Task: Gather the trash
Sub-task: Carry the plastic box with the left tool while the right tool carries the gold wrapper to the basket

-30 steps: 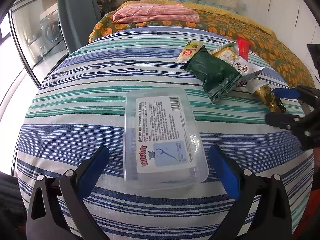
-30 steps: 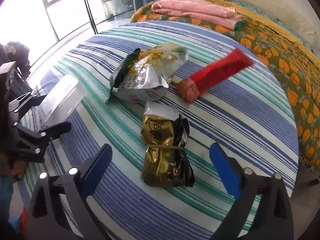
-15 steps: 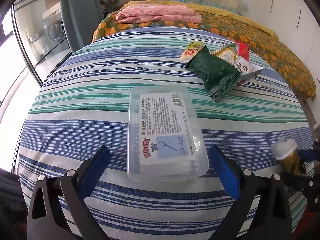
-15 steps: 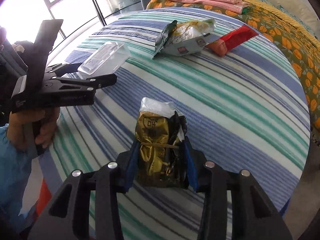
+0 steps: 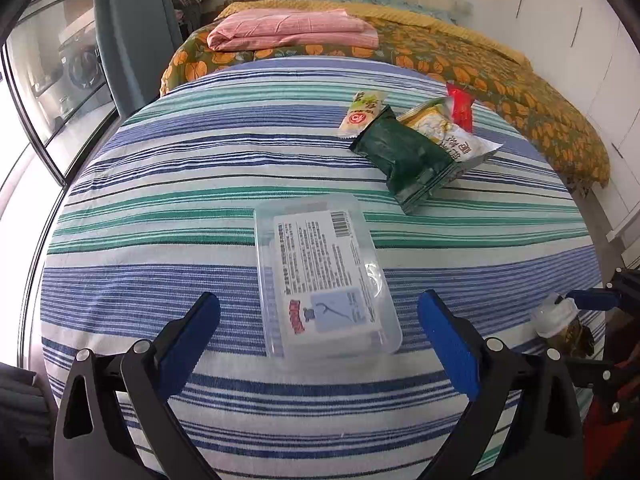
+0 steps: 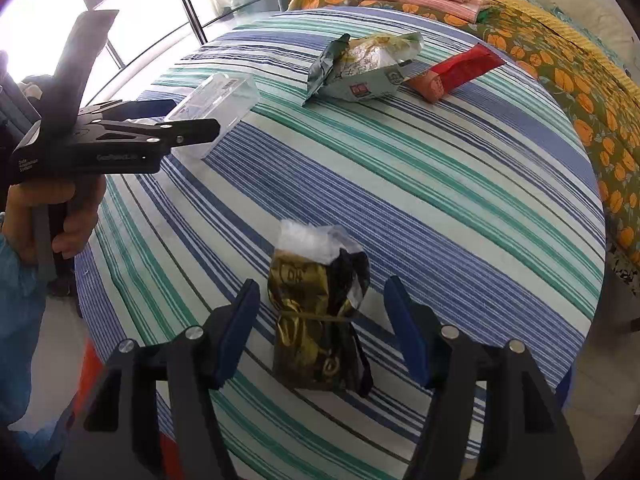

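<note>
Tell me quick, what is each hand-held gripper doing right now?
Left hand-held gripper: open around the clear plastic box, not gripping it.
Right hand-held gripper: open, jaws just opened off the gold wrapper between them.

Setting: a home bedroom. Bed point(image 5: 500, 68) with orange-leaf bedspread and a folded pink blanket point(image 5: 292, 34) stands behind a round table under a striped cloth point(image 5: 200, 168). Glass sliding door point(image 5: 52, 92) at left shows a washing machine point(image 5: 78, 68). White cabinet doors point(image 5: 592, 52) at right.
</note>
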Available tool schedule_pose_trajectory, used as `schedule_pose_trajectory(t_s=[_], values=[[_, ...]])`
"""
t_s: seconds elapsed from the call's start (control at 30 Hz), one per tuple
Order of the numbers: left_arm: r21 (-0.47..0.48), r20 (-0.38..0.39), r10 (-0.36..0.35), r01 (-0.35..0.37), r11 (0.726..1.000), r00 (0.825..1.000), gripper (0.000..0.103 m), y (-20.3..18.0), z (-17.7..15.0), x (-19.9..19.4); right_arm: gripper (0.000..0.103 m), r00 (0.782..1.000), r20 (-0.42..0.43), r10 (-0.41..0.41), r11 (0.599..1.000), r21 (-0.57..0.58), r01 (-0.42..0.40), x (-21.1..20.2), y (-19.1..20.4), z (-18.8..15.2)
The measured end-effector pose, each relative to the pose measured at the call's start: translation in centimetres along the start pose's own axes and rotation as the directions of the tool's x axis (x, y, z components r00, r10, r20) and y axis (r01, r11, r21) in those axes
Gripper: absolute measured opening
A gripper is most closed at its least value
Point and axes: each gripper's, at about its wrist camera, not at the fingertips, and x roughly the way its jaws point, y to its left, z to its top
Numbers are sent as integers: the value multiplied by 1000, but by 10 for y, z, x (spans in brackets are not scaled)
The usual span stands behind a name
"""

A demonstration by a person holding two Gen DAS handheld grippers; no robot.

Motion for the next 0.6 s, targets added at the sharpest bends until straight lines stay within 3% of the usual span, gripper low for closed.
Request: schedule_pose_trajectory(t_s=[0.07, 0.1, 0.27, 0.33, 0.43, 0.6], values=[[3, -32, 24, -24, 1000, 999, 97, 1, 6, 9, 61, 1000, -5, -15, 1000, 0, 15, 1, 3, 5], [3, -40, 26, -26, 1000, 999, 96, 1, 8, 11, 51, 1000, -9, -17, 1000, 3, 17, 2, 4, 8], [8, -57, -3, 4, 1000, 998, 69, 1, 12, 12, 45, 1000, 23, -11, 999, 34, 10, -6, 7, 6], [26, -45, 14, -13, 1000, 999, 65, -2, 10, 11, 44, 999, 49, 1, 999, 52, -3, -13, 5, 3], [23, -17, 44, -44, 999, 999, 63, -7, 7, 5, 44, 994, 102, 34, 995, 87, -43, -26, -1, -3], [-14, 44, -25, 26, 1000, 999, 61, -27, -1, -20, 44, 974, 207, 88, 978, 166, -124, -53, -22, -15]])
